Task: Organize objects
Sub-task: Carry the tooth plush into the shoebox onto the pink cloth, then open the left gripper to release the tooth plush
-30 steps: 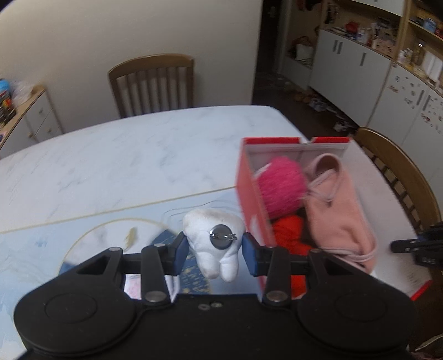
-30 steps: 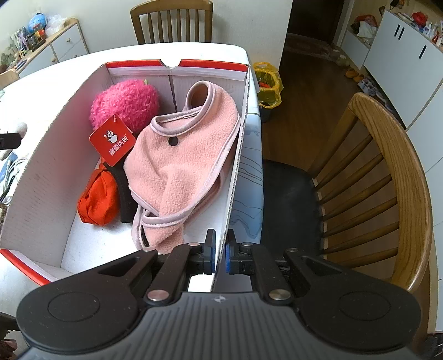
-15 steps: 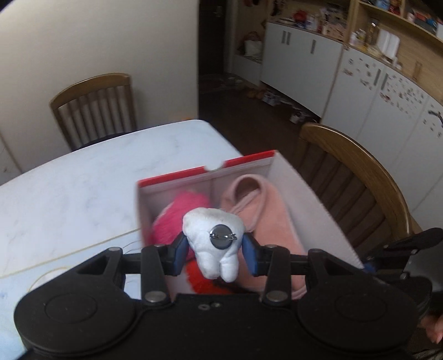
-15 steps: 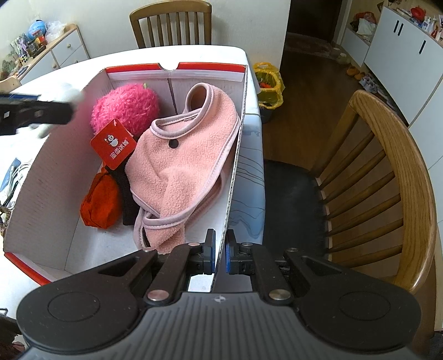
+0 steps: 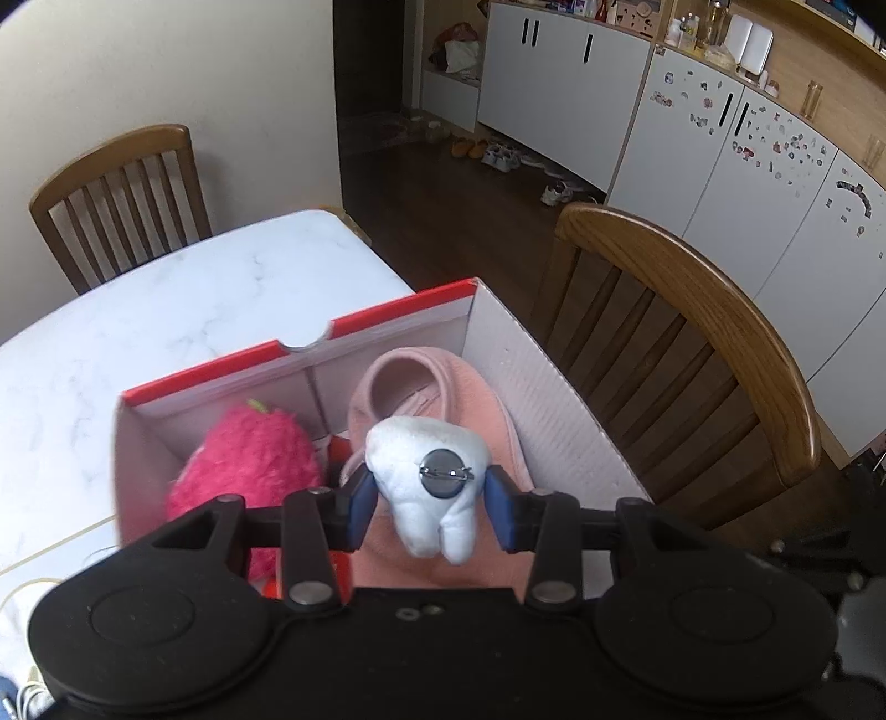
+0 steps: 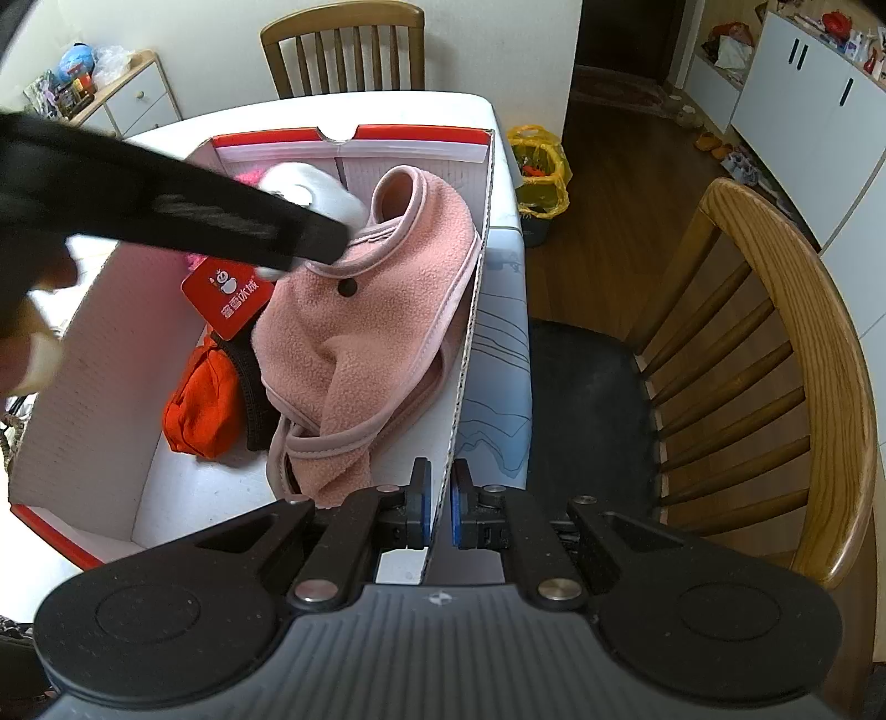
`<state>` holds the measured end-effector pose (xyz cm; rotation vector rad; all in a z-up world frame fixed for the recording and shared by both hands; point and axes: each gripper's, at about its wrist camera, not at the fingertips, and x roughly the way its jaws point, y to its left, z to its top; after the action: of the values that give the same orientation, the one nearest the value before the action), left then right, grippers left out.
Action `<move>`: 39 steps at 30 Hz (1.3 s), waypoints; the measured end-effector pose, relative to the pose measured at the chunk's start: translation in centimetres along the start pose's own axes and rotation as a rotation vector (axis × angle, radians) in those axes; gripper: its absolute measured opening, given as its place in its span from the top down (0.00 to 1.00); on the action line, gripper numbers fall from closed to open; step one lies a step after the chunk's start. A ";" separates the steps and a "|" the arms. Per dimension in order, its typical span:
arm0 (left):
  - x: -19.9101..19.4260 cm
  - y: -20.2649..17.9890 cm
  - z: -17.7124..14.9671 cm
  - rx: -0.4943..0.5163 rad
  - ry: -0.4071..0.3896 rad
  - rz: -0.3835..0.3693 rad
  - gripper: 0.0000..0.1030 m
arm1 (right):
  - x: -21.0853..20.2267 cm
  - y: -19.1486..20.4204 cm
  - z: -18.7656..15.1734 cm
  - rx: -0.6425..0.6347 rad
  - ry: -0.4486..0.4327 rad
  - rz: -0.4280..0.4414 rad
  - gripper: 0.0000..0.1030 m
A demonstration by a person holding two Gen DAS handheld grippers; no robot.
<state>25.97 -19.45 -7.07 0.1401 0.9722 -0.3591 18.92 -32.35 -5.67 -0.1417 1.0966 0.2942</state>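
Note:
A white tooth-shaped plush (image 5: 426, 487) with a round metal pin hangs between the blue pads of my left gripper (image 5: 432, 501), which is shut on it. It hovers over the open red-and-white cardboard box (image 5: 542, 399), above a pink fleece garment (image 5: 476, 399) and beside a fuzzy pink plush (image 5: 249, 459). The right wrist view shows that gripper as a blurred black bar (image 6: 221, 216) with the tooth plush (image 6: 315, 194) over the box's far end. My right gripper (image 6: 440, 509) is shut on the thin right wall of the box (image 6: 470, 343). An orange item (image 6: 205, 399) and a red tag (image 6: 232, 299) lie inside.
The box stands on a white marble table (image 5: 166, 321). A wooden chair (image 6: 803, 360) is close on the box's right, and another chair (image 6: 343, 50) stands at the table's far end. A yellow bag (image 6: 540, 166) sits on the floor. White cabinets line the far wall.
My left gripper has carried the tooth plush from over the table, left of the box, to over the box and slightly lower. The right gripper has kept still on the box wall.

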 end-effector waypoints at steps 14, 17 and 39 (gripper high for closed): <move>3.7 -1.1 0.4 0.048 0.033 -0.014 0.61 | -0.1 0.2 0.0 -0.007 0.005 -0.006 0.94; 4.3 -0.9 0.2 0.048 0.051 -0.007 0.61 | -0.1 0.2 0.0 -0.007 0.005 -0.006 0.94; 2.0 0.0 -0.8 0.057 0.044 -0.012 0.41 | -0.5 0.0 -0.4 0.001 0.008 -0.007 0.94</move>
<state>26.37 -19.67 -9.18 0.1948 1.0074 -0.3965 18.36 -32.48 -5.42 -0.1457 1.1037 0.2868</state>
